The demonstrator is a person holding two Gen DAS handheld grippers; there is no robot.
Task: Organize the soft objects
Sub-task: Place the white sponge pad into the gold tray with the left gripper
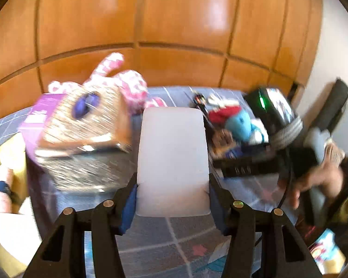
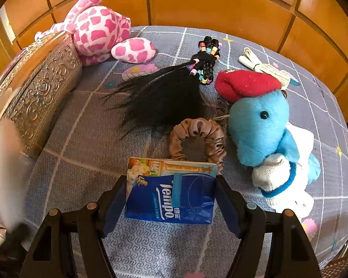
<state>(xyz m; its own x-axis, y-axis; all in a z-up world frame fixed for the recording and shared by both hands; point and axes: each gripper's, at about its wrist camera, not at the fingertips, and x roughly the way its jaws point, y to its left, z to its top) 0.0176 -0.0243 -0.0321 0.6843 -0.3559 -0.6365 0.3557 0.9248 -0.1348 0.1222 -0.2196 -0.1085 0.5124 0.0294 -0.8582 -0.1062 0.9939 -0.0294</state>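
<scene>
Both tools are loaded: left tool clamps a white pad, right tool clamps the Tempo tissue pack; lift steadily, squeezing gently.

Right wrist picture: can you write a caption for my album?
Right gripper jaws hold a blue Tempo tissue pack near a brown scrunchie and blue plush toy.

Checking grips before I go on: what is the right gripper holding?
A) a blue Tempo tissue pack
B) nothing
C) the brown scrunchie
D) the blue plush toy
A: in the right wrist view the right gripper is closed on the blue Tempo tissue pack, while the brown scrunchie and blue plush toy lie on the cloth beyond.
</scene>
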